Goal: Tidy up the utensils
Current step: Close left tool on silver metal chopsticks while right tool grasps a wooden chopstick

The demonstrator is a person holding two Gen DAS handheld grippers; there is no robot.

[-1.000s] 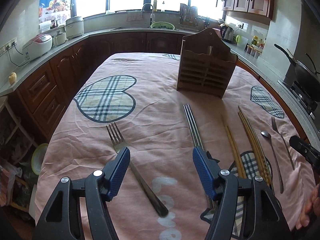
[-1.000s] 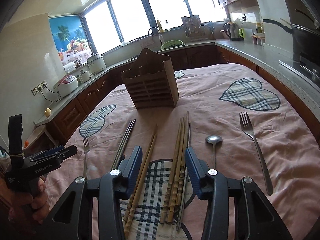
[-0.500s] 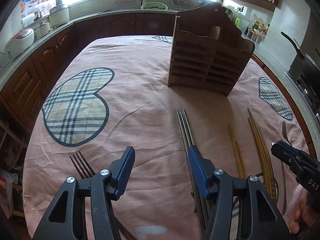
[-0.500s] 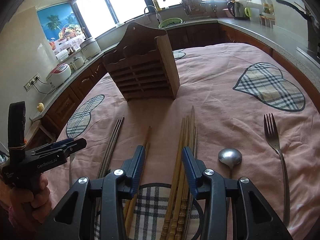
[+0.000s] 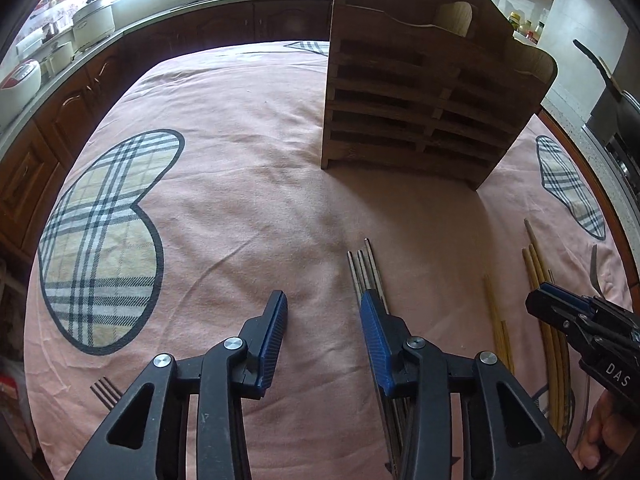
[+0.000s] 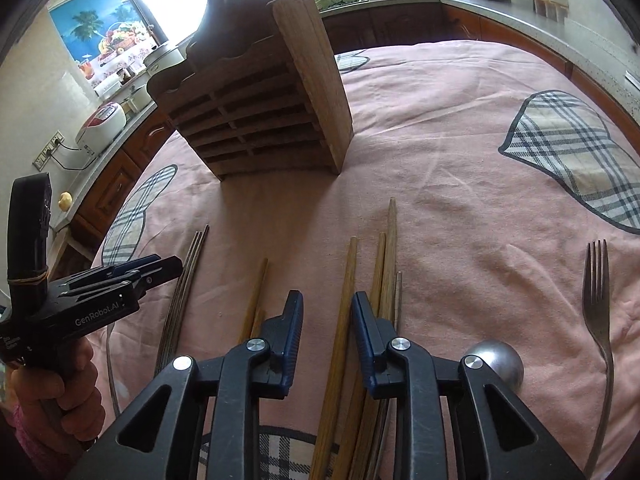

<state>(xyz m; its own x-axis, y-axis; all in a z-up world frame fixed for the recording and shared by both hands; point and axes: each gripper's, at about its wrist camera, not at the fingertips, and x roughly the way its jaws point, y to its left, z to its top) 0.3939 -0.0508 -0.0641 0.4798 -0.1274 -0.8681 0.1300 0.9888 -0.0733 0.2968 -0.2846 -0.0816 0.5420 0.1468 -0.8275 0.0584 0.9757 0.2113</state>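
Observation:
A wooden slatted utensil holder (image 5: 424, 92) stands upright on the pink tablecloth; it also shows in the right wrist view (image 6: 260, 92). My left gripper (image 5: 322, 312) is open and empty, low over the cloth, its right finger over a bundle of metal chopsticks (image 5: 366, 268). My right gripper (image 6: 326, 312) is open and empty, with one wooden chopstick (image 6: 346, 280) lying between its fingers and more wooden chopsticks (image 6: 386, 256) just to the right. A spoon (image 6: 498, 362) and a fork (image 6: 596, 292) lie further right. Another fork (image 5: 105, 392) lies at the lower left.
The table's pink cloth (image 5: 248, 184) has plaid heart patches (image 5: 104, 232). Kitchen counters with rice cookers (image 5: 20, 80) run around the left and back. A pan (image 5: 616, 92) sits on a stove at the right. Each gripper shows in the other's view (image 6: 120, 280).
Both grippers have moved forward and lower toward the holder and the chopsticks. The left fork has slid almost out of the left view. Both stay open.

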